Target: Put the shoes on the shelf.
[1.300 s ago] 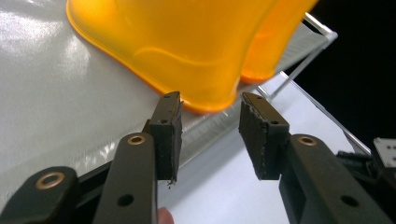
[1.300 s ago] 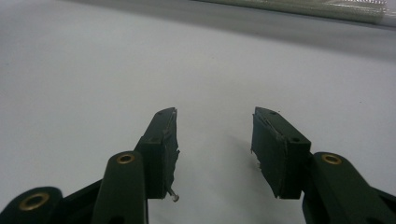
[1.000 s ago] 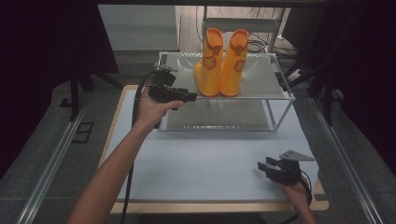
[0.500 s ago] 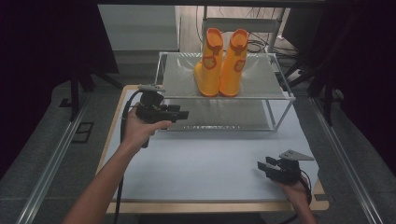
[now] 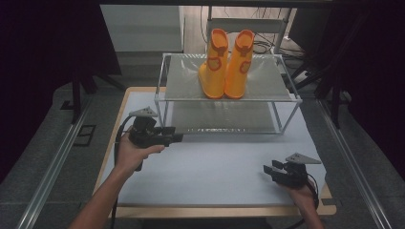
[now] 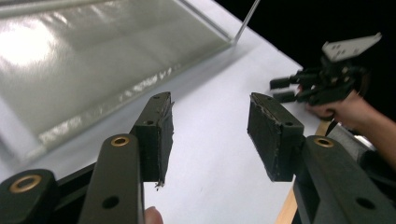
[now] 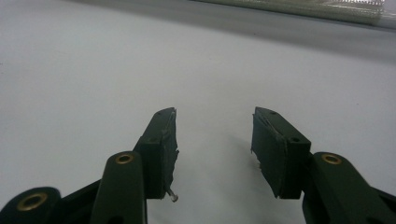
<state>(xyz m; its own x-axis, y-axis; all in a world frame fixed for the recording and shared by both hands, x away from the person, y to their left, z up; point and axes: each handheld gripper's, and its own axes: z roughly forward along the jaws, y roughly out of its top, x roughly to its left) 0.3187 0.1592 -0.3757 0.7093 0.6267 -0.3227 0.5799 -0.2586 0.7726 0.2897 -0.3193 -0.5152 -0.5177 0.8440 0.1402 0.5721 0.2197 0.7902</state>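
Note:
A pair of orange rubber boots (image 5: pixel 227 64) stands upright on the top tier of a clear two-tier shelf (image 5: pixel 286 99) at the back of the table. My left gripper (image 5: pixel 175 138) (image 6: pixel 210 123) hovers low by the shelf's front left corner, pointing right, open, with nothing between its pads. My right gripper (image 5: pixel 268 170) (image 7: pixel 212 135) rests near the table's front right, pointing left, open and empty. The left gripper view also catches the right gripper (image 6: pixel 281 89) in a hand across the table.
A white mat (image 5: pixel 219 167) covers the wooden table between the two grippers. The shelf's lower tier (image 6: pixel 93 51) is a shiny bare panel. Metal rails (image 5: pixel 52 167) run along both sides of the table, with dark surroundings beyond.
My left gripper has drawn back from the boots on the top tier and sunk down and left to the shelf's front left corner. The right gripper has kept still.

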